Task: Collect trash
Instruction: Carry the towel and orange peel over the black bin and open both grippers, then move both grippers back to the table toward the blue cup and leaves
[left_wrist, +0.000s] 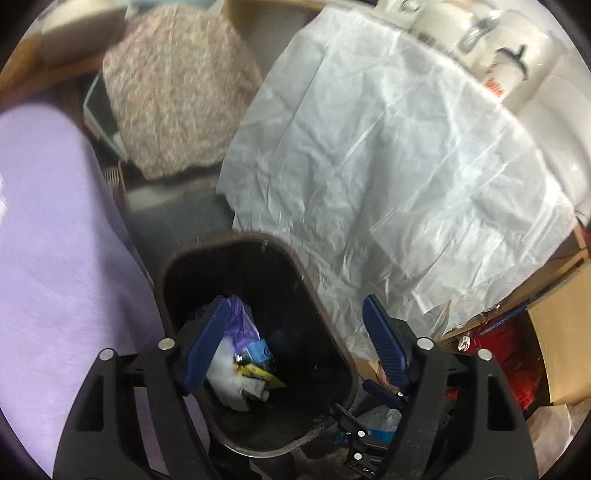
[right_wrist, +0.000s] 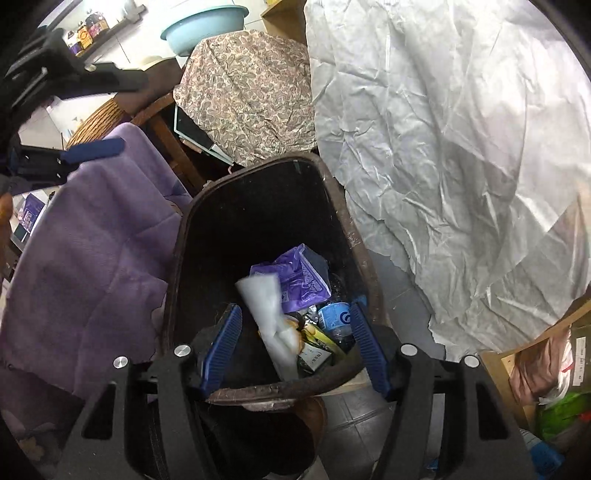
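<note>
Trash: purple wrapper (right_wrist: 295, 277), white crumpled sheet (right_wrist: 273, 317), plastic bottle w/ blue label (right_wrist: 334, 314), yellow packet (right_wrist: 319, 334), all lying at the bottom of the dark bin (right_wrist: 258, 391), toward its near rim.
Bin: stands on the floor, open top, worn brown rim; purple cloth (right_wrist: 92, 258) just beside its left edge, big white crumpled sheet (right_wrist: 443, 147) hanging beside its right edge.
My right gripper (right_wrist: 295, 345): jaws spread wide, nothing between the pads, hanging over the bin's near rim.
My left gripper (left_wrist: 295, 339): jaws also spread, empty, above the bin mouth; also shows in the right view at the upper left.
Risk 1: if I reach down, my judgement is a finger could catch the rim and tip or shove the bin.
Risk 2: white sheet hangs close to the rim; a pad may snag it and drag it along.
Risk 3: both my grippers over one opening, so they could knock together.
Floor: grey tiles (right_wrist: 354, 424), cluttered.
Room: patterned fabric cover (right_wrist: 243, 92) behind the bin, light-blue basin (right_wrist: 203, 26) at the back, bags and boxes on the right.
</note>
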